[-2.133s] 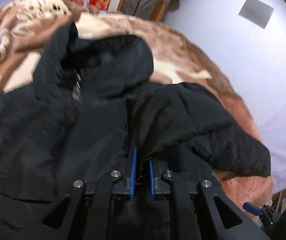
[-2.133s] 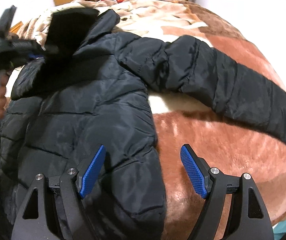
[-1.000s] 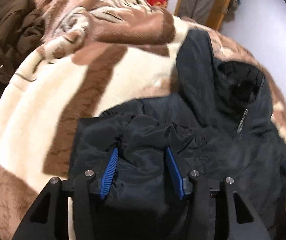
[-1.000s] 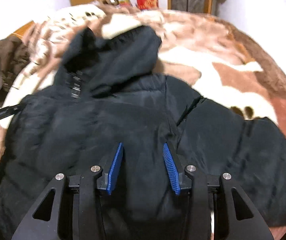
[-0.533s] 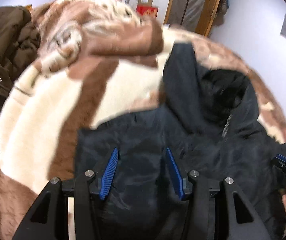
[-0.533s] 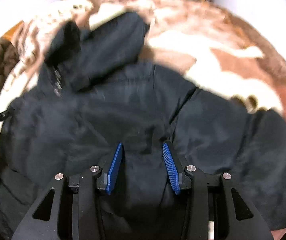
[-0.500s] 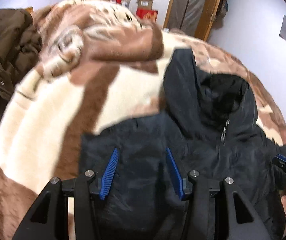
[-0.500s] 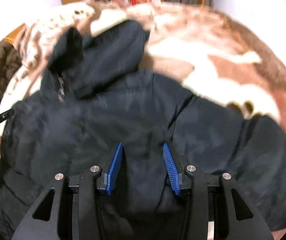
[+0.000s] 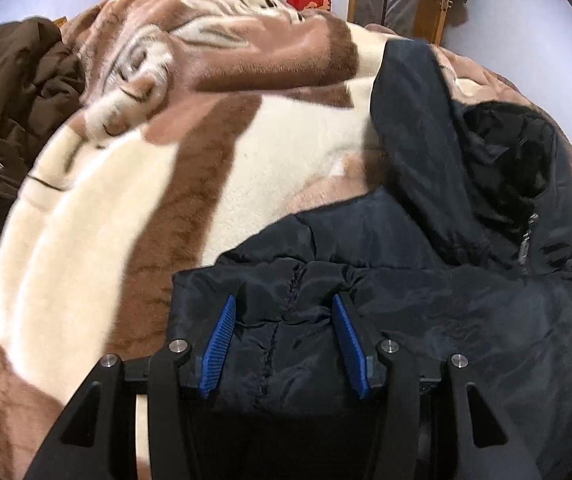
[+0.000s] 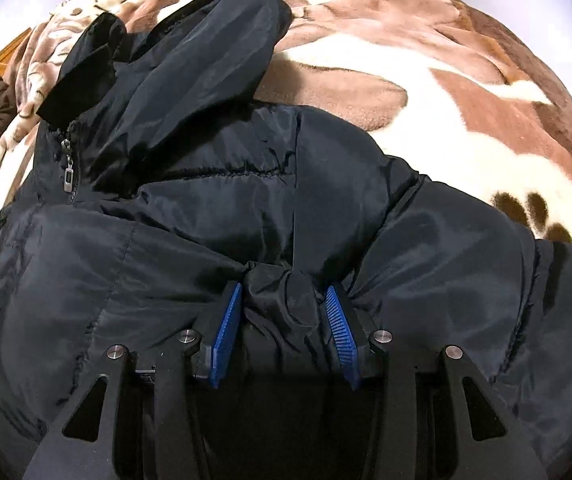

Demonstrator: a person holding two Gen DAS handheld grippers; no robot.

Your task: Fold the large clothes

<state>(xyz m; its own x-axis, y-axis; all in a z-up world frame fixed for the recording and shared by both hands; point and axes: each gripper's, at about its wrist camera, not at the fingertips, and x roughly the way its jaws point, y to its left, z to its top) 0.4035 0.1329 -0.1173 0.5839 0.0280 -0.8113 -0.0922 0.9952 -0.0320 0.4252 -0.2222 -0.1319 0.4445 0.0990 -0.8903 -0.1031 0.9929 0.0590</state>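
Brown-and-cream plush blanket covers the bed. Black puffer jacket lies on it, hood toward the far end, zipper pull at the collar. Brown coat heaped at the far left edge. Left gripper: jaws half apart, clamped on bunched jacket fabric. Right gripper: likewise pinching a fold. No legible writing; red box label unreadable.
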